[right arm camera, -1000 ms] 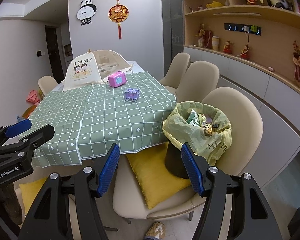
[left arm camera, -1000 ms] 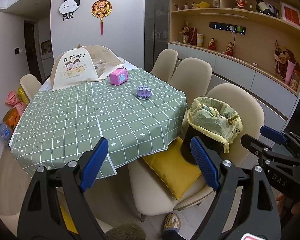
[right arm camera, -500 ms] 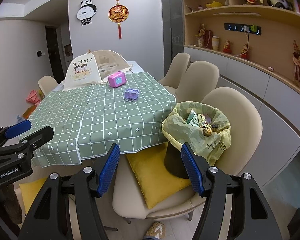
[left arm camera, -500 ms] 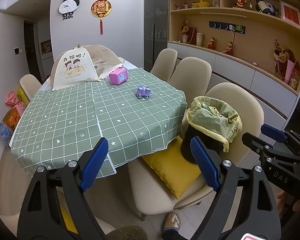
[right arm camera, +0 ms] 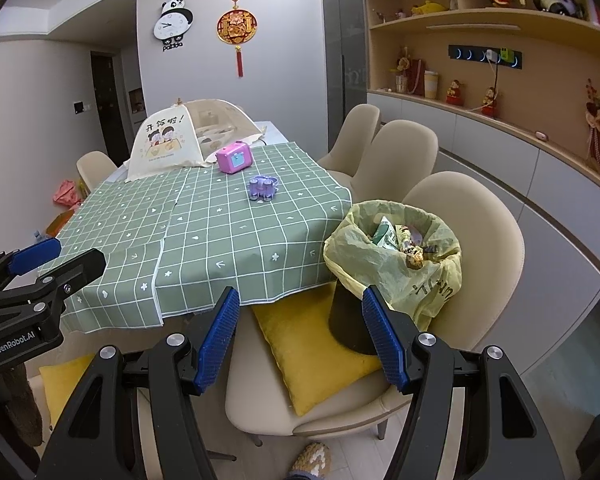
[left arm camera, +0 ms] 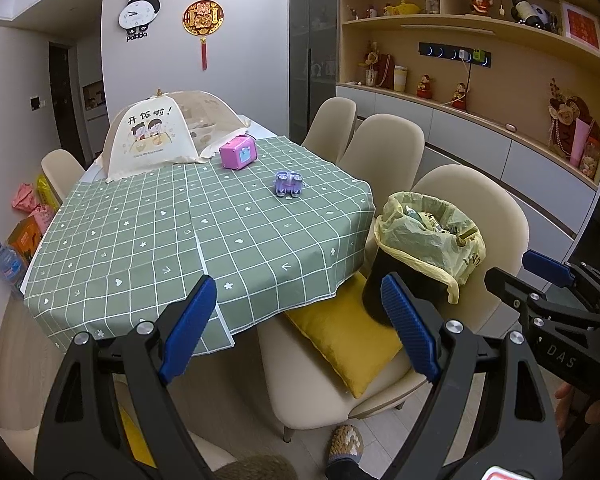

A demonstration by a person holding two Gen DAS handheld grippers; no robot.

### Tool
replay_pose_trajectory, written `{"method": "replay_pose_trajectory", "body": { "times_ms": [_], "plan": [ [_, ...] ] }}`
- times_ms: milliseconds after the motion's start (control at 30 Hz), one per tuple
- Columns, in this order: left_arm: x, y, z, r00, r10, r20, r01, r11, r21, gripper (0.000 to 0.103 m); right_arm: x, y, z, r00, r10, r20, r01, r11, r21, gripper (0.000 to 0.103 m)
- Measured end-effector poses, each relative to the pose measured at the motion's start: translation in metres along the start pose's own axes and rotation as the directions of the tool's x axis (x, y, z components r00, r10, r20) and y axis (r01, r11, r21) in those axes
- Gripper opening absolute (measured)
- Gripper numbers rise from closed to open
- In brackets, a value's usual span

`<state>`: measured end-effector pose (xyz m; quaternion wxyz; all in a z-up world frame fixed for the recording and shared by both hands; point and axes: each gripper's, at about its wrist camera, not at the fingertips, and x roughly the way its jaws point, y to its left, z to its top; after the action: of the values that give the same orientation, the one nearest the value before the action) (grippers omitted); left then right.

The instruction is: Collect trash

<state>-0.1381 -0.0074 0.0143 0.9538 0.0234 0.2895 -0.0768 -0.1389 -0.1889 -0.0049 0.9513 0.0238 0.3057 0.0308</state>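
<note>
A black bin with a yellow-green liner [left arm camera: 428, 240] stands on a beige chair at the table's right side, filled with wrappers [right arm camera: 404, 240]; it also shows in the right wrist view [right arm camera: 396, 268]. My left gripper [left arm camera: 298, 320] is open and empty, held back from the table's front edge. My right gripper [right arm camera: 300, 332] is open and empty, in front of the chair and the bin. Each gripper shows at the edge of the other's view.
The table has a green checked cloth [left arm camera: 188, 232]. On it stand a mesh food cover [left arm camera: 156, 136], a pink box [left arm camera: 238, 152] and a purple toy [left arm camera: 288, 184]. A yellow cushion [left arm camera: 340, 336] lies on the chair [left arm camera: 476, 192]. More chairs and wall shelves are to the right.
Both views have shifted very slightly; the grippers stay open and empty and nothing on the table or in the bin has moved.
</note>
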Motion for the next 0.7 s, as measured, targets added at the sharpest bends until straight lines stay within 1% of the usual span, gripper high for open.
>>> {"method": "replay_pose_trajectory", "body": {
  "times_ms": [467, 600, 700],
  "plan": [
    [0.004, 0.001, -0.003, 1.000, -0.006, -0.002, 0.006, 1.000, -0.001, 0.080, 0.004, -0.004, -0.003, 1.000, -0.013, -0.007, 0.013, 1.000, -0.006, 0.061],
    [0.021, 0.009, -0.002, 0.999, -0.007, -0.037, 0.007, 1.000, -0.017, 0.080, 0.018, 0.001, 0.002, 0.999, -0.014, -0.030, 0.014, 1.000, -0.024, 0.061],
    [0.056, 0.031, 0.005, 0.996, 0.000, -0.092, -0.007, 0.997, -0.077, 0.080, 0.037, 0.007, 0.012, 0.999, 0.004, -0.046, -0.006, 0.999, -0.051, 0.061]
  ]
}}
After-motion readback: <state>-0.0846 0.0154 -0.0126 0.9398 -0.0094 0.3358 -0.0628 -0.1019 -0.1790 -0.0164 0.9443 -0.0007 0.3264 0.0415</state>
